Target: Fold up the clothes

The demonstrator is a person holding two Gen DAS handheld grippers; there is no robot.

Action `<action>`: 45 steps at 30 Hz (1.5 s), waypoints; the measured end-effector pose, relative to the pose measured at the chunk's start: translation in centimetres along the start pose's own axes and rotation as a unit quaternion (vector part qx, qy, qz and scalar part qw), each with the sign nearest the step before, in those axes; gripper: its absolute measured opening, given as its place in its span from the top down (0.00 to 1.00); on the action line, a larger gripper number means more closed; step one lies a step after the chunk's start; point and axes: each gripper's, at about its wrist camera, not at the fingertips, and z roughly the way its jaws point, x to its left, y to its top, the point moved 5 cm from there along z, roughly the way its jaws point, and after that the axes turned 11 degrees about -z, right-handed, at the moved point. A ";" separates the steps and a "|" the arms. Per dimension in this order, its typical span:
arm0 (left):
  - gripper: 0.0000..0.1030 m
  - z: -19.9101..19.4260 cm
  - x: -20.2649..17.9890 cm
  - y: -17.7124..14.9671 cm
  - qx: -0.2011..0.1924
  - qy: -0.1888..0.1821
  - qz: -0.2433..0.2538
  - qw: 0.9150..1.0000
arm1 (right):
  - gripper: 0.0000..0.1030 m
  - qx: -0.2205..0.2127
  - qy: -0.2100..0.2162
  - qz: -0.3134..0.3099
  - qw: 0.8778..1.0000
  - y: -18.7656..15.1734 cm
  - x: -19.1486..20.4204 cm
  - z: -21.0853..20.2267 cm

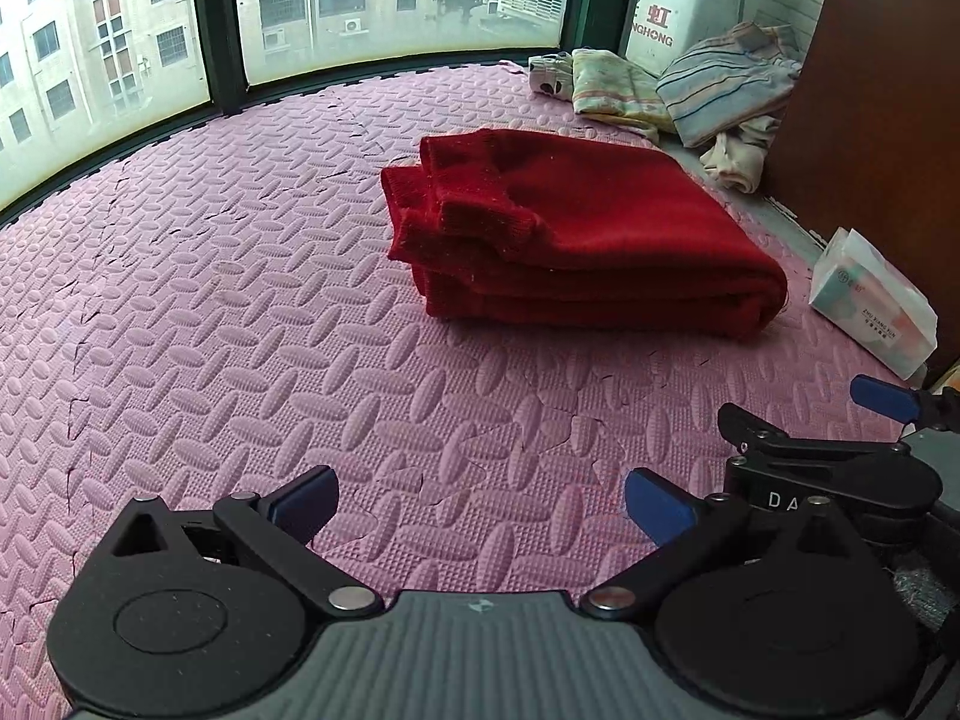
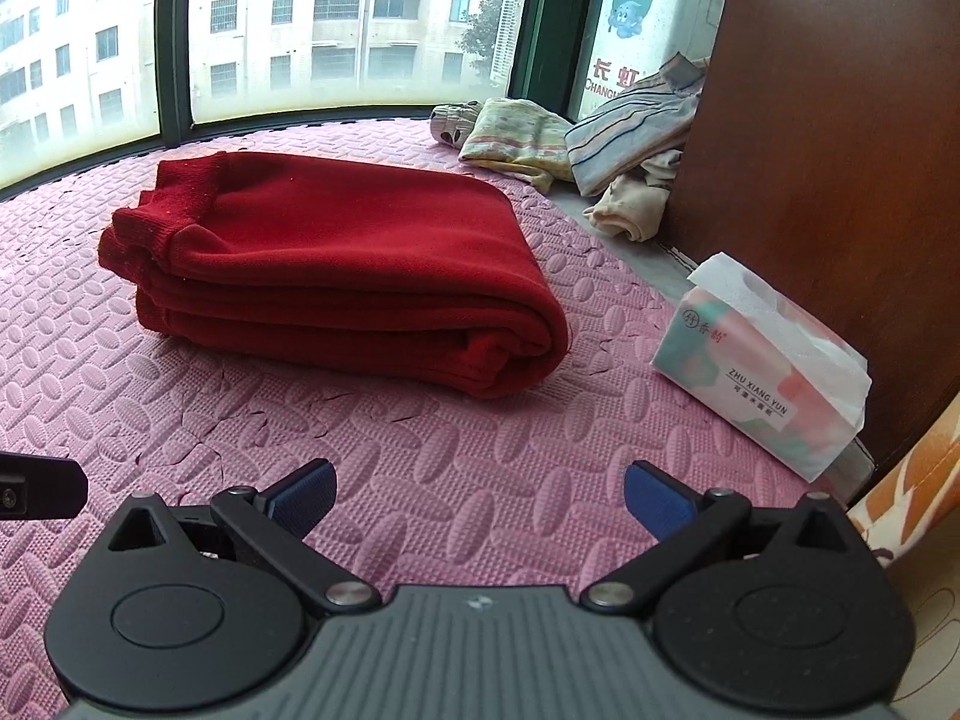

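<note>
A: The red sweater [image 1: 576, 228] lies on the pink foam mat [image 1: 240, 300] as a thick squared bundle, ribbed cuffs stacked at its left end, rounded fold at its right. That is how a folded garment looks.

B: And the grippers?

A: The left gripper [image 1: 480, 507] is spread wide, grasping nothing, low over bare mat. The sweater sits toward its one o'clock, well apart from the blue pads. The right gripper [image 2: 480, 498] is likewise released and empty; in its view the sweater [image 2: 336, 264] sits around eleven o'clock, also well clear.

B: Why hang back like that?

A: Likely because the bundle holds its shape alone. At two o'clock a tissue pack [image 2: 762, 360] stands near the wooden cabinet [image 2: 840, 150]; behind, at one o'clock, loose clothes [image 2: 576, 144] are heaped by the window.
</note>
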 end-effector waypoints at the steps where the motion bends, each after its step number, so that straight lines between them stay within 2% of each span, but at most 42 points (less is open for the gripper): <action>1: 0.00 0.1 -0.1 0.1 0.000 0.000 0.001 1.000 | 0.00 0.000 -0.002 0.000 1.000 0.1 -0.1 0.0; 10: 0.00 0.4 -0.8 0.8 0.000 0.004 0.006 1.000 | 0.00 -0.001 -0.025 -0.003 1.000 0.9 -1.0 0.1; 45: 0.00 -0.5 -2.6 2.8 -0.039 0.010 0.032 0.999 | 0.00 -0.004 -0.033 0.009 0.999 2.4 -2.4 0.7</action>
